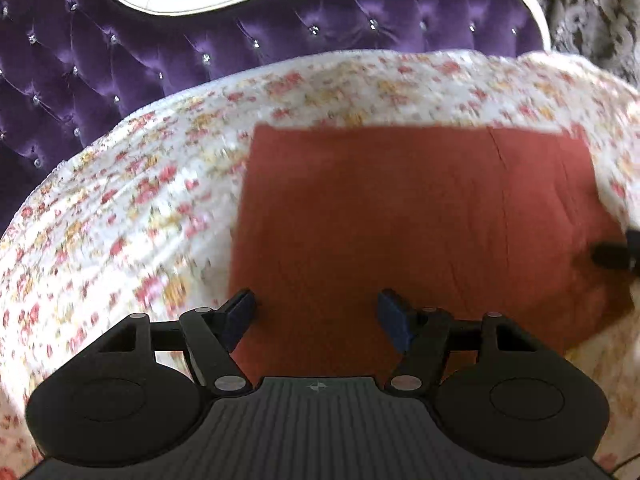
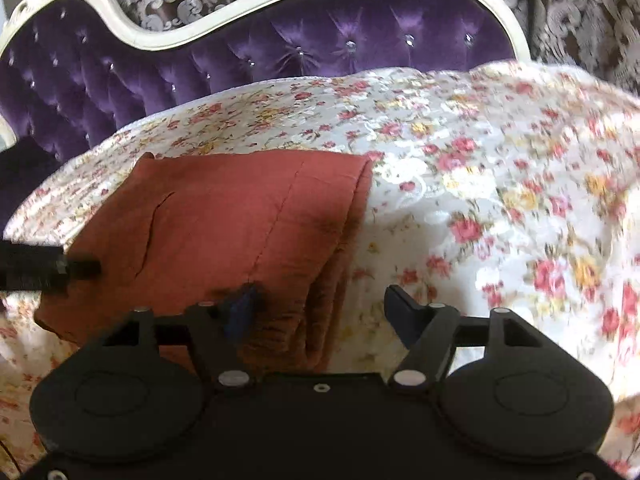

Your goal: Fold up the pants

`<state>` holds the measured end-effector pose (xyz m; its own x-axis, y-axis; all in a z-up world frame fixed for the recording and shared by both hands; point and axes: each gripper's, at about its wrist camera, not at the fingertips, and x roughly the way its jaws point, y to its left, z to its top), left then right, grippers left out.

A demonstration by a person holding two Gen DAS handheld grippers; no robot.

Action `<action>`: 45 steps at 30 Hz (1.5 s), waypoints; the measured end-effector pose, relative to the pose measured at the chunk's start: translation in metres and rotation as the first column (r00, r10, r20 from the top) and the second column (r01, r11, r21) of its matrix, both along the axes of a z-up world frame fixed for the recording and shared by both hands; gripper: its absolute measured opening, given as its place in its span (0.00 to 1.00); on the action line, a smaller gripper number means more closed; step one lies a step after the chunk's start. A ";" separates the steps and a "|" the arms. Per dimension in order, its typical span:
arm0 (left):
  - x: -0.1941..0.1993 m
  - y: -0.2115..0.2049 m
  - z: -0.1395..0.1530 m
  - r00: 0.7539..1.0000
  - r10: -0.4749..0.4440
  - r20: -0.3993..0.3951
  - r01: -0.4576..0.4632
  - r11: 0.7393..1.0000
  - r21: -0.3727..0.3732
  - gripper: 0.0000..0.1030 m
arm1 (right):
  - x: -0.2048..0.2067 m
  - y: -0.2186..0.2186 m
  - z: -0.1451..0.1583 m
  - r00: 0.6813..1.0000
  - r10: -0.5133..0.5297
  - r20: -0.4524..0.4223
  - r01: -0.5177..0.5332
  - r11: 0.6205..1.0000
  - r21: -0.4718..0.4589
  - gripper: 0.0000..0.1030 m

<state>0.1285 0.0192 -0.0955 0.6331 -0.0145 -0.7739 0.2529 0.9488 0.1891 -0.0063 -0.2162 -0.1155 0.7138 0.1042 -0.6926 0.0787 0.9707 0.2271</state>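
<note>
Two claws are ours, and both are spread wide with nothing pinched. Our left gripper hangs over the near edge of the red pants. Our right gripper sits by their right side. The pants lie folded flat on the flowery bedspread. We think the folding is almost done. Next we smooth or fold once more. We see no words anywhere.

The folded pants lie on the bedspread, with the headboard behind and a curtain beyond it. In the right wrist view the pants sit left of centre, their stacked folds facing right. The left gripper hangs over the pants' near left edge; the right gripper straddles their right edge.
</note>
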 end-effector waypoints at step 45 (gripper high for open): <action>0.054 0.027 0.026 0.995 0.075 0.072 -0.053 0.964 -0.261 0.17 | 0.037 0.014 0.024 0.975 0.141 0.174 -0.147 0.989 0.021 0.32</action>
